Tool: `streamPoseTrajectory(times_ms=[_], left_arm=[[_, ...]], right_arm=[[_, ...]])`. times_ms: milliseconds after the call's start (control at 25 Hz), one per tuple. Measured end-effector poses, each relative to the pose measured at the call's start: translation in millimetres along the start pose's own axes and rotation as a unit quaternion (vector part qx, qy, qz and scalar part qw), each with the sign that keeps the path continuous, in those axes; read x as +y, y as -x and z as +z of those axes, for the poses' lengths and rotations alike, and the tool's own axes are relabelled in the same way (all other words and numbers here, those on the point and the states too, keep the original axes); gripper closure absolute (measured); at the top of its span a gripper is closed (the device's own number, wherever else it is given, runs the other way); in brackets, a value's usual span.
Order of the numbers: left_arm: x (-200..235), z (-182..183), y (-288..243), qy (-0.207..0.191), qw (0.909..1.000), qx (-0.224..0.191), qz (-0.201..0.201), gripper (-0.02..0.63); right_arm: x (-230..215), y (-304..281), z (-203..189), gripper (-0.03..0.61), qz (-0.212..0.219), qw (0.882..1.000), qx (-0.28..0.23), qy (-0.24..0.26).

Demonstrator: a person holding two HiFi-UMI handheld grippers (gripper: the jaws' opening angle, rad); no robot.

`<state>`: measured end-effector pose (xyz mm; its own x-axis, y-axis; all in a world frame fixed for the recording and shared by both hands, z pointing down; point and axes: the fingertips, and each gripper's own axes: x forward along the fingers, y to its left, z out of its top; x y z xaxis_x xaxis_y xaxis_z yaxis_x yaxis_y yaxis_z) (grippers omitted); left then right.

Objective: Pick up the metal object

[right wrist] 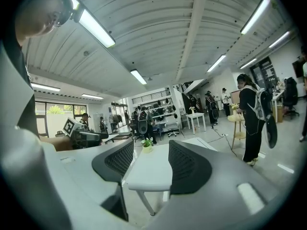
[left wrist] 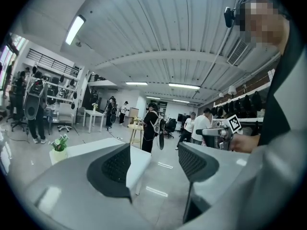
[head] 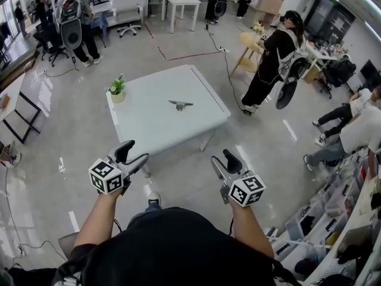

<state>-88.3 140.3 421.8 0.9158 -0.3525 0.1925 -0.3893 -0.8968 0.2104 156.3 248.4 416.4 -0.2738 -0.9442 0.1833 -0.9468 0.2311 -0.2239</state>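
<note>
The white counter (head: 149, 124) sits out in open floor, well apart from both grippers. The left hand-held gripper (head: 136, 155) and right hand-held gripper (head: 222, 159) hang on its near side. Both have their jaws spread wide, and neither gripper view shows anything between them.

A small plant (head: 117, 90) stands at the counter's left corner. The metal object (head: 180, 105) lies flat near the middle on its own, clear of the plant.

My take is to step in first, since it doesn't look reachable from here. The object looks low and thin, so I'd come straight down with one gripper. Put the jaws either side of its narrow part and get the tips almost on the counter before squeezing. Either gripper could do it, so just keep the spare one out of the way.
</note>
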Motion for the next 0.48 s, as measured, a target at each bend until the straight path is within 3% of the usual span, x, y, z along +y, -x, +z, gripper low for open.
streamPoseTrajectory(times_ms=[480], left_arm=[[72.7, 16.1, -7.4, 0.016, 0.9998, -0.002, -0.016, 0.313]], right_arm=[[4.5, -71.1, 16.6, 0.319, -0.007, 1.000, 0.002, 0.003]])
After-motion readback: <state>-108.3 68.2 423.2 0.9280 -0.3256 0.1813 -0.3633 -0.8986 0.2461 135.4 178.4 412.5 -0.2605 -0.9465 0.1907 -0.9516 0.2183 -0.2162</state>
